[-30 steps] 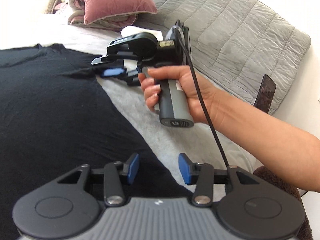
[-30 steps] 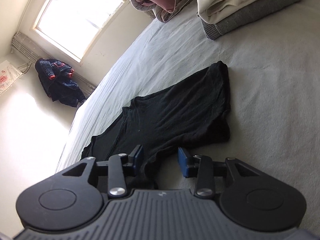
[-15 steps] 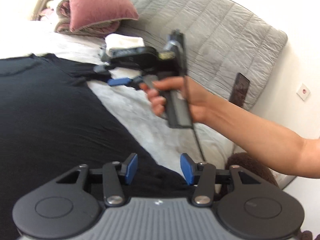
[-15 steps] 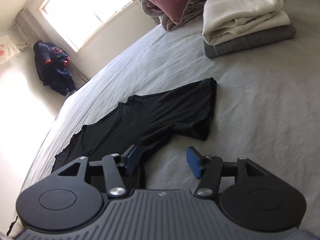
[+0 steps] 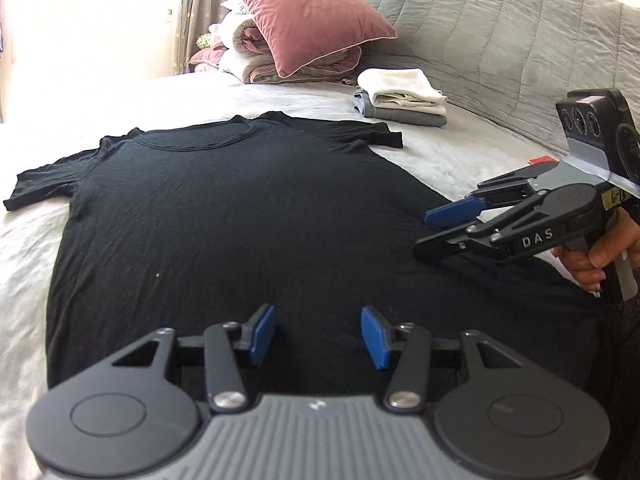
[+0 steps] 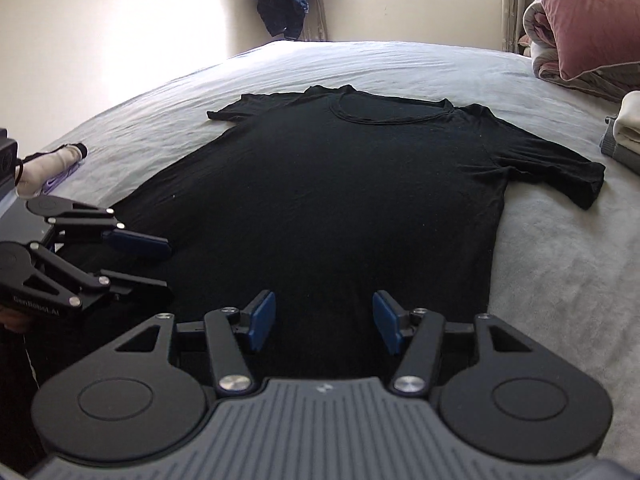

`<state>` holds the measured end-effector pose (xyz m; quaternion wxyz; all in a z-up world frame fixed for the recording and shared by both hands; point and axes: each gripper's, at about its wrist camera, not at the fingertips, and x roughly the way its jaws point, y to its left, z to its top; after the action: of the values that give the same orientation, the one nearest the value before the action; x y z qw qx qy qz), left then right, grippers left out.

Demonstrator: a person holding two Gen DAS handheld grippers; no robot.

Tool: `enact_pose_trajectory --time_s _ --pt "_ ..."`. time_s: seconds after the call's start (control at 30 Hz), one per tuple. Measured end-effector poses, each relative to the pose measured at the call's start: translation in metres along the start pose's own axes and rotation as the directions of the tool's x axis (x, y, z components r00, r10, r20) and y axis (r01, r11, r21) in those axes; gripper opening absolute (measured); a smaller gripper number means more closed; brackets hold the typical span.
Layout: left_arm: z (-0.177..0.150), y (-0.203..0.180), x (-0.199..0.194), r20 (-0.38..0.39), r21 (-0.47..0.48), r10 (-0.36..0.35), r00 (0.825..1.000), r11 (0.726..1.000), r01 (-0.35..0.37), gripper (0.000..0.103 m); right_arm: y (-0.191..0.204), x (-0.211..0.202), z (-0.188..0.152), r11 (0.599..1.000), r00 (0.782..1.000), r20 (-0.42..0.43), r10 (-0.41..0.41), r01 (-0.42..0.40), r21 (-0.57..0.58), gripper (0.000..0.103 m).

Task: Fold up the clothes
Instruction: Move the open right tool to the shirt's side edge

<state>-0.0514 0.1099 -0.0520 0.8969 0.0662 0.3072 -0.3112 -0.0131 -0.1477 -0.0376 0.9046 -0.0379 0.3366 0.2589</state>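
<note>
A black T-shirt (image 5: 240,220) lies spread flat on the bed, collar at the far end and both sleeves out to the sides. In the right wrist view the T-shirt (image 6: 340,200) fills the middle. My left gripper (image 5: 317,314) hovers over the near hem with its jaws opening and nothing between them. To its right, my right gripper (image 5: 426,232), held by a hand, points across the shirt's right edge. The right gripper (image 6: 324,300) stands open over the hem and holds nothing. The left gripper (image 6: 166,266) shows at that view's left edge.
A pink pillow (image 5: 308,12) rests on a rolled quilt at the head of the bed. Next to it is a stack of folded clothes (image 5: 400,96) by the grey padded headboard (image 5: 520,40). A small white and purple item (image 6: 52,168) lies on the sheet (image 6: 560,280).
My right gripper has let go of the shirt's right sleeve, opened and drawn back to the hem end. Both views have swung round to face the shirt lengthwise. The left jaws have widened a little.
</note>
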Motion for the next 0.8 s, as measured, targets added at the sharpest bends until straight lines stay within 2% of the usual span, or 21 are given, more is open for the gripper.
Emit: enact_pose_trajectory --time_s 0.33,0.53,0.67,0.8 --pt "-0.032 -0.006 -0.050 -0.024 0.021 0.004 1.000 1.000 -0.004 0.057 0.018 -0.054 -0.044 0.990 0.996 -0.058 -0.072 0.064 -0.129 0.059" --pt "-0.037 -0.016 -0.068 -0.104 0.079 -0.028 0.994 0.996 0.037 0.062 0.018 -0.073 -0.055 0.990 0.990 -0.103 -0.097 0.085 -0.111 0.059" --pt "-0.038 -0.023 -0.077 -0.176 0.137 -0.051 0.983 0.988 0.075 0.064 0.012 -0.081 -0.057 0.994 0.986 -0.135 -0.100 0.093 -0.057 0.060" --pt "-0.034 -0.023 -0.088 -0.225 0.156 -0.088 0.970 0.980 0.125 0.064 0.003 -0.090 -0.057 0.997 0.984 -0.165 -0.074 0.072 -0.022 0.066"
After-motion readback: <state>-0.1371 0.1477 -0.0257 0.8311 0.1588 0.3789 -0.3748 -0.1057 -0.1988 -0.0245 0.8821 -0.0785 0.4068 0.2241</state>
